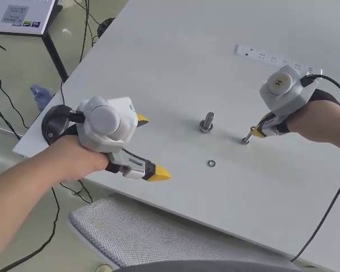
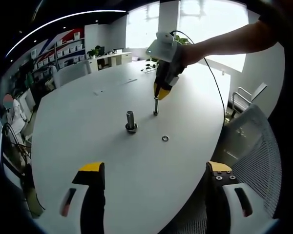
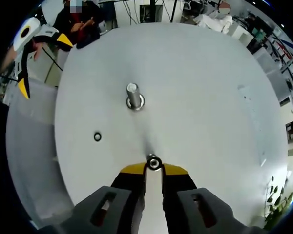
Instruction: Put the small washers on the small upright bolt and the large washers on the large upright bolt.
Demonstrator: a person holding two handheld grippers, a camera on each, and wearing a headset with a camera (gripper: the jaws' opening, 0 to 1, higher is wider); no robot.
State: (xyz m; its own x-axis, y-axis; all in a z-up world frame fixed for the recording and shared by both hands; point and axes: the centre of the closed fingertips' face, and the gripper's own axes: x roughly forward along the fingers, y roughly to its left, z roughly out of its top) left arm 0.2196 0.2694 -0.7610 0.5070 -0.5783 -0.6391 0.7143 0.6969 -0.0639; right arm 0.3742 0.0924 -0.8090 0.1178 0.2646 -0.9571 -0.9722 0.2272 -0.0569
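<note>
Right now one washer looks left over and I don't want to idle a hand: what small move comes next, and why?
Probably bring the left gripper forward over the loose washer. Its jaws stand open and empty by the table edge, the washer lies flat and free, and the right gripper is occupied at the small bolt.

Yellow-tipped left claw (image 1: 153, 147), silver large bolt (image 1: 207, 122), white table (image 1: 175, 56).

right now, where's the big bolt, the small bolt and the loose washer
big bolt (image 1: 207, 120): head view, on its upright shaft
small bolt (image 2: 156, 107): left gripper view, on its thin shaft
loose washer (image 1: 211, 164): head view, on the middle of the flat ring
</note>
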